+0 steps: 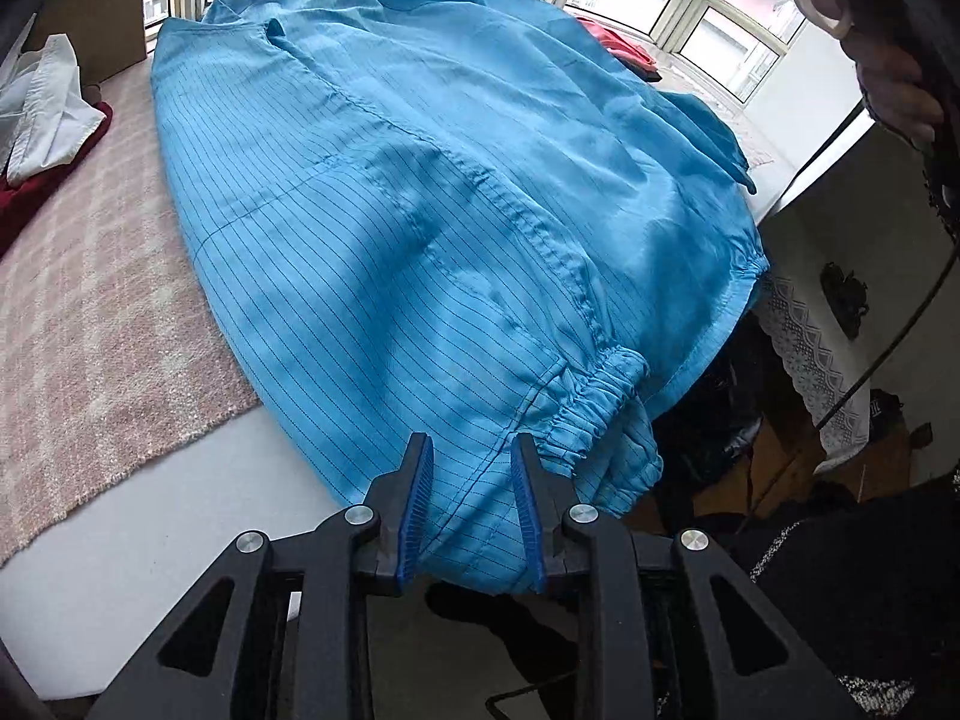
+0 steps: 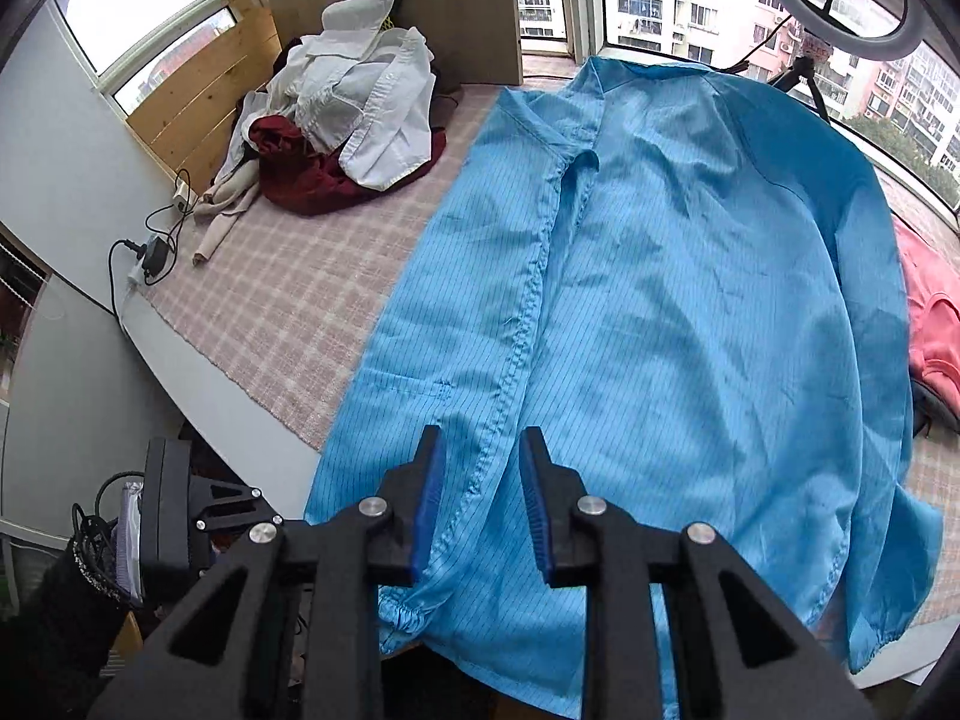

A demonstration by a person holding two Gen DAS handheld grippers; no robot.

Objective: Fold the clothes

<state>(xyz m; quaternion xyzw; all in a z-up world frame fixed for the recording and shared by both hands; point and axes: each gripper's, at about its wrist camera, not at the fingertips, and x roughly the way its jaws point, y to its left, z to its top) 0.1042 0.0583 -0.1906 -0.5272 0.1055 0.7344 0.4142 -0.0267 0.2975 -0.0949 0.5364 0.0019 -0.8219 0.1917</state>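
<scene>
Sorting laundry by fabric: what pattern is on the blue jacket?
Fine dark pinstripes on light blue jacket, clearest in the right wrist view.

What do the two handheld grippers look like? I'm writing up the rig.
Both the left gripper and right gripper are matte black angular linkages with round silver pivot bolts. Each finger carries a ribbed blue pad. A black cable trails past in the left wrist view.
</scene>
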